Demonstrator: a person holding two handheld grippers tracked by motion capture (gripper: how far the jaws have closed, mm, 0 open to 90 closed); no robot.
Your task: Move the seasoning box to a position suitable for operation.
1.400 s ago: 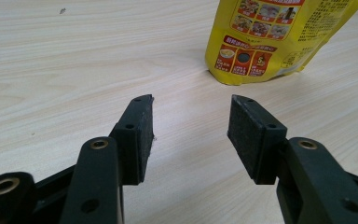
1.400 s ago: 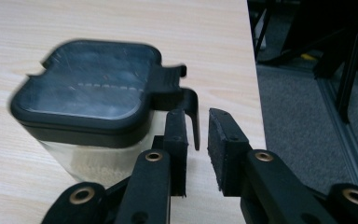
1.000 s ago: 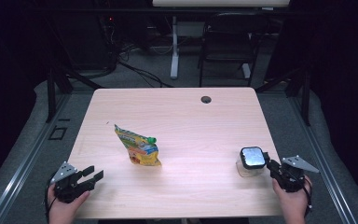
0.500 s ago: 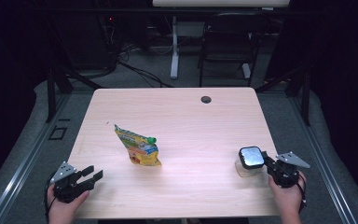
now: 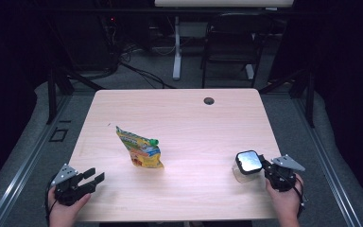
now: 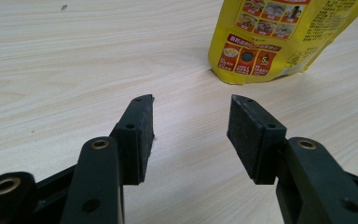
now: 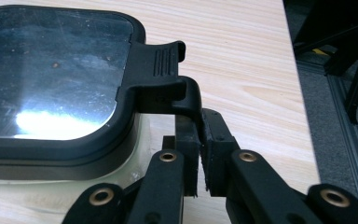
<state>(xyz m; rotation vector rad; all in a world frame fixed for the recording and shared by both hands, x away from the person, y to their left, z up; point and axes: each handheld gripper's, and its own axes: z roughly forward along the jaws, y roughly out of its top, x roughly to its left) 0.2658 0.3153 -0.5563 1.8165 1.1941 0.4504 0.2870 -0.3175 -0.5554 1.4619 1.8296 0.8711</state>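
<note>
Black-lidded clear container [image 5: 246, 166] at the bench's [image 5: 179, 113] right edge, latch tab [image 7: 168, 88] pinched by right hand-held gripper [image 5: 270, 171]: lift tab gently; left hand-held gripper [image 5: 93, 178] open, idle.

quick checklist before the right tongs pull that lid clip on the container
1. Right tongs shut on the lid clip: ok, the jaws pinch its hanging tab.
2. Lid seated on the clear container: ok, it sits flat on the rim.
3. Container fully on the table: ok, though close to the right edge.
4. Left tongs free to steady it: ok, open and holding nothing, but far off at the table's left front.
5. Yellow pouch out of the way: ok, mid-table, apart from the container.
6. Other clips on the lid released: cannot tell.
</note>
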